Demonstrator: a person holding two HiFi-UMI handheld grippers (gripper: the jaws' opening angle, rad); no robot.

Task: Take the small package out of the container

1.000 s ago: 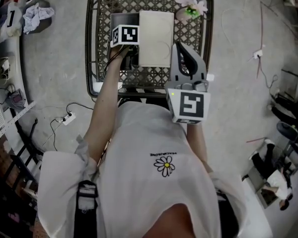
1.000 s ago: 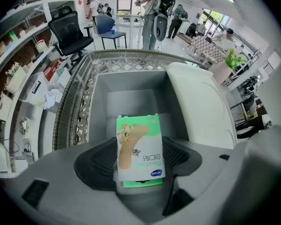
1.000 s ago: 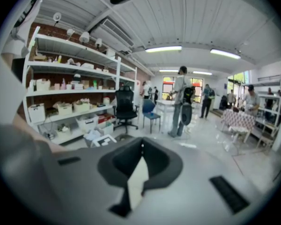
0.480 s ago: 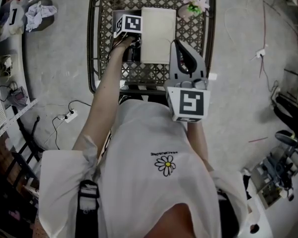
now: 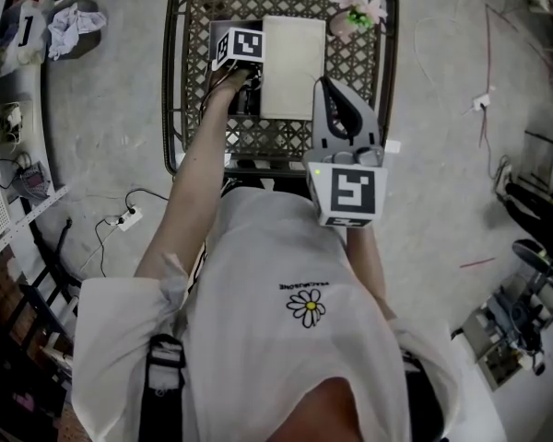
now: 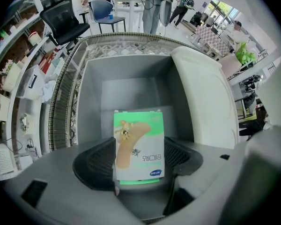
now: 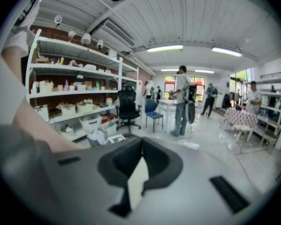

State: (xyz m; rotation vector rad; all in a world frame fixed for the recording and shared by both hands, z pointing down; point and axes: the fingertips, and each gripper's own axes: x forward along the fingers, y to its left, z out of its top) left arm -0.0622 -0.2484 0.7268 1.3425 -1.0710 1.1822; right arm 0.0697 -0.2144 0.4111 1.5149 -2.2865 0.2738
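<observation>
The small package (image 6: 138, 144), green and white with a foot picture, stands upright between the jaws of my left gripper (image 6: 139, 162), which is shut on it. Below it lies the open grey container (image 6: 131, 86), with its white lid (image 6: 206, 97) swung up at the right. In the head view the left gripper (image 5: 238, 58) reaches into the black lattice basket (image 5: 171, 81) beside the white lid (image 5: 293, 63); the package is hidden there. My right gripper (image 5: 343, 122) hovers over the basket's near right rim. Its jaws meet at the tips with nothing held (image 7: 141, 146).
A pink artificial flower (image 5: 355, 9) sits at the basket's far right corner. Shelving (image 5: 9, 109) lines the left, and a power strip (image 5: 124, 217) with cables lies on the floor. An office chair (image 7: 128, 106) and standing people (image 7: 181, 102) are farther off.
The left gripper has shifted slightly toward the basket's far side. The right gripper has stayed where it was.
</observation>
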